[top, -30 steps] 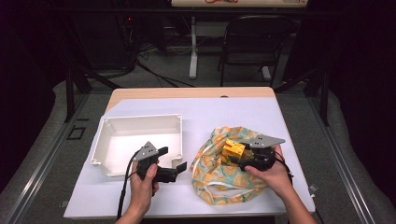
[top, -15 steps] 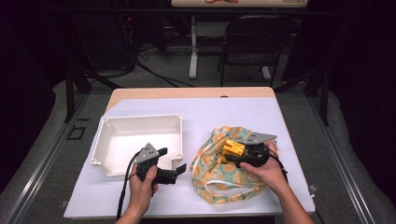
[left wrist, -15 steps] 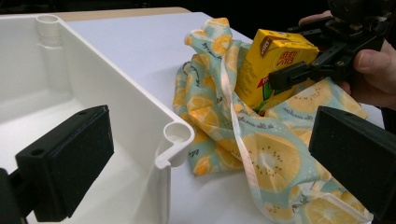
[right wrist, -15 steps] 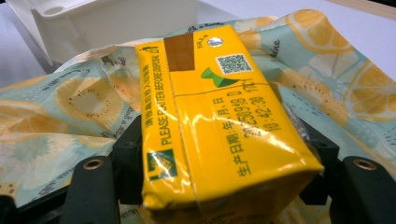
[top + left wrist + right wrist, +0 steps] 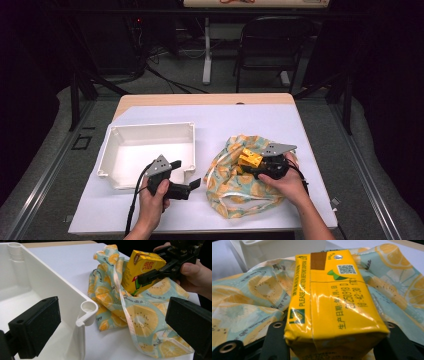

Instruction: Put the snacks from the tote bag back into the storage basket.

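Yellow drink carton [image 5: 249,158] sits centre-right in the high view on a fruit-print cloth bag [image 5: 250,192], gripped by the right gripper [image 5: 252,162]; left of centre, the white bin [image 5: 145,132] holds nothing I can see, and the left gripper [image 5: 187,177] gapes unloaded at its corner.

Left gripper view: its jaws stand wide at both lower edges, bin [image 5: 45,285] left, carton [image 5: 142,270] upper right.

Right gripper view: jaws, just closing, clamp the carton [image 5: 332,302] at bottom centre.
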Available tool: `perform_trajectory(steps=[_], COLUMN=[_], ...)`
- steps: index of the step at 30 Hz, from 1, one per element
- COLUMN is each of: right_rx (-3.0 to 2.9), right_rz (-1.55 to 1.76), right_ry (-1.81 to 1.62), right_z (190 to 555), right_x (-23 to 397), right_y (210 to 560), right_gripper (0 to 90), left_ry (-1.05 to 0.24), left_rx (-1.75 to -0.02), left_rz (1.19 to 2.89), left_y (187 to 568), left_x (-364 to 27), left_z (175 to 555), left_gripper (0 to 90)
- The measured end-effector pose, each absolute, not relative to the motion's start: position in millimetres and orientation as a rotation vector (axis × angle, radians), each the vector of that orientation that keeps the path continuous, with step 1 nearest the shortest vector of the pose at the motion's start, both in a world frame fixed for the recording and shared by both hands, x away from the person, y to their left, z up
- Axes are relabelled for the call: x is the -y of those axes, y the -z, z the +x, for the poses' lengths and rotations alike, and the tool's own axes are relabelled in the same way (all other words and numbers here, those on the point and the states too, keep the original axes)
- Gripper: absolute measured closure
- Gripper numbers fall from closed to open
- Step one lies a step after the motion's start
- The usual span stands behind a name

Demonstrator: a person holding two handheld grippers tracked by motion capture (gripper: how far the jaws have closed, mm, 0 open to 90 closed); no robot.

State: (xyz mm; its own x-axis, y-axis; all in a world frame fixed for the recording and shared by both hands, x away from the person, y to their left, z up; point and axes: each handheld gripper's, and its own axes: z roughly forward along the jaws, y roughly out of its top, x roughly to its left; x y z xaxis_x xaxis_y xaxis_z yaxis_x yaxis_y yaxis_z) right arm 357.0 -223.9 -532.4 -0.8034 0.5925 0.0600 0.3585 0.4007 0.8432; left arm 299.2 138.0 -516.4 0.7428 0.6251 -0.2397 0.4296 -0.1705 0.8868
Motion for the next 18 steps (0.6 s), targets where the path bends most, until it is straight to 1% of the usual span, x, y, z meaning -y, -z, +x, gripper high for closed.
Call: perform_trajectory(steps=[1, 4, 10, 13, 18], right_rx=[-2.412, -2.416, -2.411, -2.376, -2.341], right_rz=[0.836, 0.846, 0.881, 0.894, 0.924], right_ry=[-1.35, -1.329, -1.333, -1.346, -1.367], right_z=[356.6, 355.3, 351.9, 348.0, 344.1], right_x=[223.7, 223.3, 224.4, 224.4, 221.0], right_y=[531.9, 530.0, 524.1, 512.4, 500.0], right_gripper=[50.2, 50.7, 51.1, 51.2, 51.2], left_ry=[-0.232, -0.209, -0.229, -0.212, -0.24], left_rx=[-0.835, -0.828, -0.836, -0.822, -0.811], left_rz=[1.793, 1.8, 1.802, 1.814, 1.789], left_y=[517.7, 518.9, 519.3, 518.2, 516.0], left_x=[-137.0, -136.9, -135.6, -136.2, -127.7], left_z=[298.3, 297.9, 297.8, 298.3, 294.3], left_gripper=[0.0, 0.0, 0.0, 0.0, 0.0])
